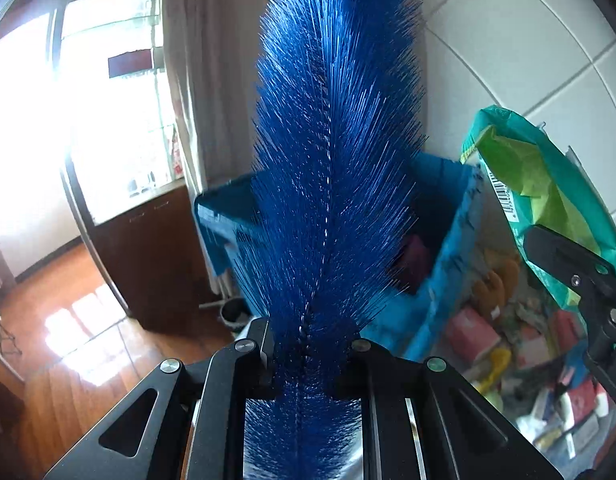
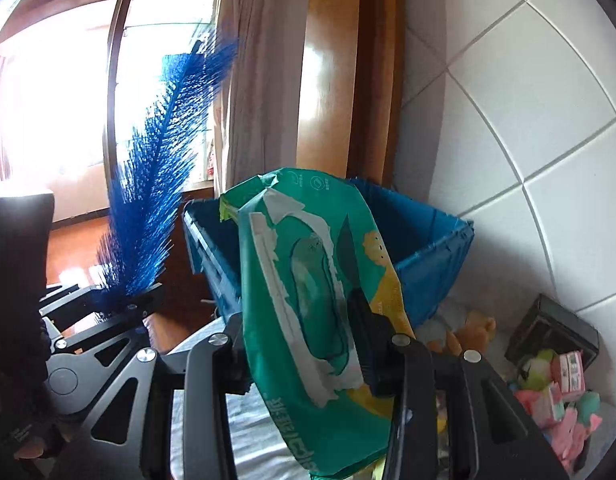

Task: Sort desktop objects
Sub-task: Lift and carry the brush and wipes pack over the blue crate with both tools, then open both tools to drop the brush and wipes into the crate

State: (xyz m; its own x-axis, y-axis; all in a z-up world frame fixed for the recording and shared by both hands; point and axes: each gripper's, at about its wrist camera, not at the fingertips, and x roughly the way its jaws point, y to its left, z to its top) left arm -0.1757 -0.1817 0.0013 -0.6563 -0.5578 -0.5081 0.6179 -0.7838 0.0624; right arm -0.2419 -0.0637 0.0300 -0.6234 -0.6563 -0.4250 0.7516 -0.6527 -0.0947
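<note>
Both loads look mid-carry toward the one open blue plastic crate (image 2: pixel 428 240) at frame centre. The left gripper (image 1: pixel 308 344) is clamped on one long blue bristle brush (image 1: pixel 332 160), standing upright; the right gripper (image 2: pixel 303 352) pinches one green soft pack of wet wipes (image 2: pixel 308 280). The next move calls for reaching over the crate rim, then releasing.

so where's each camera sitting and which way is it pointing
Left wrist: on the left claw, looking forward along the blue brush it grips, toward the blue bin; the right claw shows at the edge.
Right wrist: on the right claw, facing the bin past its green wipes pack; the left claw shows.
Shared: brush, pack, bin.
</note>
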